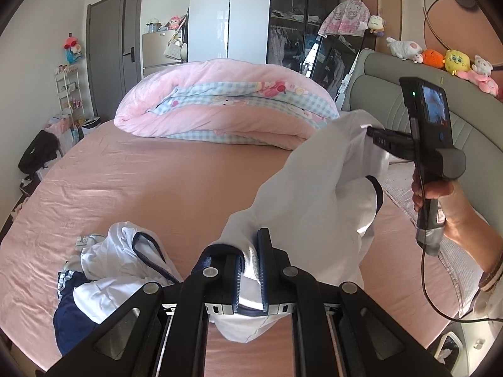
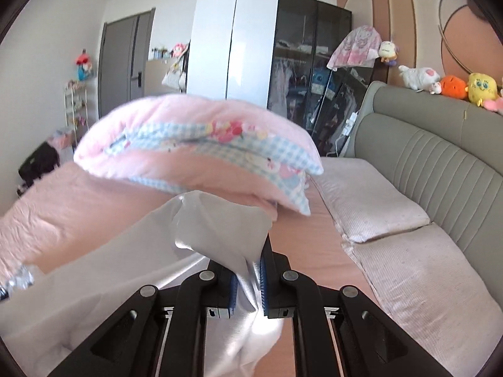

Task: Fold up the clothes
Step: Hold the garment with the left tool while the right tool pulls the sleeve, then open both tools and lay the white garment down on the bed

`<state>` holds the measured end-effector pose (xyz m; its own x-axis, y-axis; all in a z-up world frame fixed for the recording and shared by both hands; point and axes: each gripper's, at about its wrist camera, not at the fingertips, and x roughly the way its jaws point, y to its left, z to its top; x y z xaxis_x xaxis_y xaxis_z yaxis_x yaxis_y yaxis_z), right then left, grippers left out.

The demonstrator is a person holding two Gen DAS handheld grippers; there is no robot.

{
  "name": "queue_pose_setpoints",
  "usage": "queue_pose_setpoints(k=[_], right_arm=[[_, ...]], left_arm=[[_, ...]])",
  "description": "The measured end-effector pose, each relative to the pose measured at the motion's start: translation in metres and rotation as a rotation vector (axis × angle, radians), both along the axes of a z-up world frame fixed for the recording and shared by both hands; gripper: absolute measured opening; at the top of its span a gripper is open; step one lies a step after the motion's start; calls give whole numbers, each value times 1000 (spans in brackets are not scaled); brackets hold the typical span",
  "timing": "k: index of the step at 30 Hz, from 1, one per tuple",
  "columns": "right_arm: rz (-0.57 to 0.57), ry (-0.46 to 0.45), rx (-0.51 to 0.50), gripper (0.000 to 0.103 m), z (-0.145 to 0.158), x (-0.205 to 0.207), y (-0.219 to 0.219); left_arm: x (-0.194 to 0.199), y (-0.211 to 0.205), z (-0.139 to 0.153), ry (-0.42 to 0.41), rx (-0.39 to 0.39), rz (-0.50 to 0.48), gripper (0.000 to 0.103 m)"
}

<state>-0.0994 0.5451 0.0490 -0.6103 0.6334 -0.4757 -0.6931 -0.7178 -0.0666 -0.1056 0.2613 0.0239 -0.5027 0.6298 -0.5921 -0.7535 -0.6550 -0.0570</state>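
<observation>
A white garment with navy trim [image 1: 314, 188] hangs stretched between my two grippers above the pink bed. My left gripper [image 1: 250, 251] is shut on one navy-edged part of it, low and near the camera. My right gripper [image 1: 369, 130], held in a hand at the right, is raised and shut on the far end of the cloth. In the right wrist view the white garment [image 2: 220, 229] bunches between the pads of the right gripper [image 2: 248, 270], and the rest trails off to the lower left.
A pile of white and navy clothes [image 1: 103, 270] lies on the pink sheet [image 1: 157, 172] at the lower left. A folded pink duvet [image 1: 220, 100] sits at the bed's far side. Pillows [image 2: 393, 220] and a grey headboard [image 2: 440, 157] with plush toys lie right. A cable [image 1: 427, 289] hangs from the right handle.
</observation>
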Motion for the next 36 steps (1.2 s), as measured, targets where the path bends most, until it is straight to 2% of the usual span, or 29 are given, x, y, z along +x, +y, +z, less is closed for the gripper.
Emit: queue_pose_setpoints(k=[2, 6, 13, 16, 21, 24, 27, 28, 29, 30, 31, 33, 34, 36], right_arm=[[19, 86, -23, 9, 22, 4, 7], [17, 84, -101, 9, 3, 18, 22], [-84, -105, -350, 9, -127, 55, 54], [-138, -144, -444, 9, -169, 77, 68], [-164, -197, -488, 9, -199, 98, 78], [-160, -251, -485, 10, -211, 103, 77], [-167, -301, -483, 18, -223, 107, 74], [-171, -317, -482, 31, -227, 108, 72], [-177, -316, -478, 45, -230, 112, 69], [-183, -315, -474, 50, -233, 115, 66], [-193, -305, -477, 60, -235, 120, 64], [-215, -285, -485, 66, -241, 129, 60], [-224, -269, -506, 68, -244, 134, 58], [-233, -232, -558, 68, -248, 145, 55]], left_arm=[[14, 2, 4, 44, 9, -29, 8], [41, 9, -7, 65, -40, -98, 8], [86, 36, -70, -18, -181, -222, 8], [107, 48, -90, -57, -214, -285, 8], [139, 63, -110, -20, -264, -334, 8], [148, 67, -122, -68, -277, -335, 8], [153, 70, -134, -101, -306, -325, 9], [154, 70, -138, -106, -325, -319, 11], [154, 70, -141, -113, -333, -317, 18], [154, 70, -143, -122, -335, -316, 28], [154, 69, -144, -128, -335, -315, 34], [156, 65, -145, -132, -331, -312, 71], [156, 63, -145, -131, -327, -310, 78], [157, 60, -144, -128, -315, -302, 82]])
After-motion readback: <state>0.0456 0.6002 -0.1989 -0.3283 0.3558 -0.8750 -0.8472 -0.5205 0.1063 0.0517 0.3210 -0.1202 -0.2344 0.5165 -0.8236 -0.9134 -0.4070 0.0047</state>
